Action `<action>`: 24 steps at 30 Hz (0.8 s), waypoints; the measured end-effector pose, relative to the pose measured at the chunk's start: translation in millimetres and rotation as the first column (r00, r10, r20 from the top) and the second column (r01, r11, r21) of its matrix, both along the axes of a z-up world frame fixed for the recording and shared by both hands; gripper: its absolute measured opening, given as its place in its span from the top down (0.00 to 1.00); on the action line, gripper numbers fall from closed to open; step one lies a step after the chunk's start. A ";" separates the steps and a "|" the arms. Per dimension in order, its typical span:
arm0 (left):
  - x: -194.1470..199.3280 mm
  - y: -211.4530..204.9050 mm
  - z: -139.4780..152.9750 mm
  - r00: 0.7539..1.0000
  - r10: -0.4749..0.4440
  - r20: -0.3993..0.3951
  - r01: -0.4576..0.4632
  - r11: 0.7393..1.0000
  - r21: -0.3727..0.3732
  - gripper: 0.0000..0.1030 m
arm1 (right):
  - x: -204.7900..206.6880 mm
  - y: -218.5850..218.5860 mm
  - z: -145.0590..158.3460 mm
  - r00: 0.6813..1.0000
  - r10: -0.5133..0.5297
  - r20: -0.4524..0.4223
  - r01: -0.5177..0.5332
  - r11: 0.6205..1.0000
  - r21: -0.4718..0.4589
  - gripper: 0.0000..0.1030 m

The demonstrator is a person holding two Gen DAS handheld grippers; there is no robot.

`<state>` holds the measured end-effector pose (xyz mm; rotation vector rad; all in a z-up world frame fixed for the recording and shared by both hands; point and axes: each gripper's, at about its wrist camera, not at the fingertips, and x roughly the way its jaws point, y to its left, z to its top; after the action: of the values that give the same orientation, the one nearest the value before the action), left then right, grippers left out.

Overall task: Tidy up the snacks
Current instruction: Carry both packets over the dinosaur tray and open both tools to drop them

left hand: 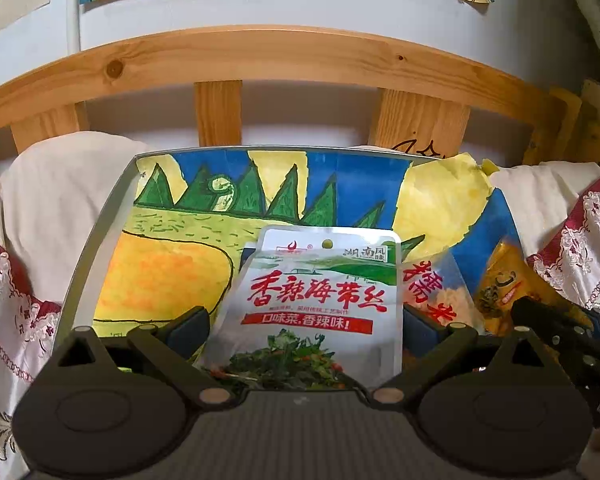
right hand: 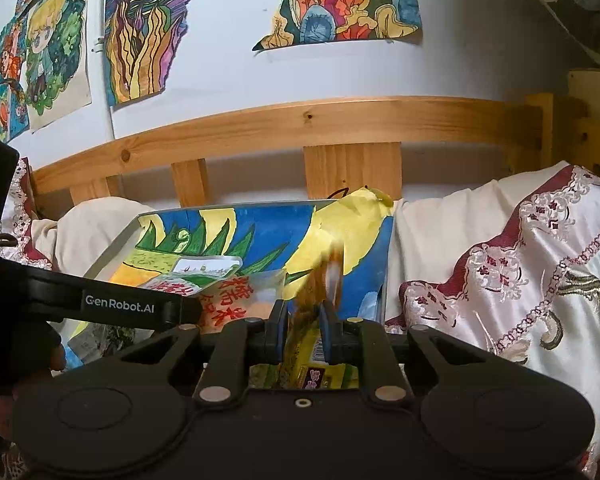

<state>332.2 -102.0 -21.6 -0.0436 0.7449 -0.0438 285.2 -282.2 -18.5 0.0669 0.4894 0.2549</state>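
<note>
Left wrist view: the left gripper point(left hand: 306, 322) has its jaws spread wide with the silver seaweed snack pack point(left hand: 312, 300) standing between them. Can't really tell if the pads actually press on it; the pack fills the gap edge to edge. It sits over a tray point(left hand: 100, 240) lined with a painted dinosaur drawing point(left hand: 204, 216). Behind the pack, a clear packet with red lettering point(left hand: 432, 288), and an orange-yellow packet point(left hand: 496, 280) at the tray's right edge. The left half of the tray is bare, so that's the open room. Embroidered cloth point(left hand: 16, 280) bunches up on both sides, and a wooden rail point(left hand: 260, 56) runs close behind.

Right wrist view: the right gripper point(right hand: 304, 330) is pinched nearly together on a yellow-brown snack packet point(right hand: 306, 344), held upright over the tray's right side. The left gripper's arm crosses in from the left over the seaweed pack. The tray's back right corner looks free.
</note>
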 end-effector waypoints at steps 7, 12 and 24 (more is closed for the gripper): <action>-0.6 6.3 -0.3 1.000 0.020 -0.014 -0.021 0.999 -0.042 0.02 | -1.8 0.2 0.9 1.000 0.006 0.011 -0.006 1.000 0.007 0.79; -2.4 7.2 1.8 1.000 0.023 -0.002 -0.023 0.999 -0.042 0.01 | -3.7 0.0 1.9 1.000 -0.003 0.020 0.003 1.000 0.003 0.70; -4.8 8.3 1.9 0.999 0.032 0.005 -0.032 0.998 -0.047 0.01 | -4.7 -1.8 2.2 0.999 -0.025 0.026 0.025 1.000 0.005 0.53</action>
<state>327.4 -93.7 -19.7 -0.0997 0.7369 -0.0309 280.5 -284.0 -16.3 0.0740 0.4622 0.2320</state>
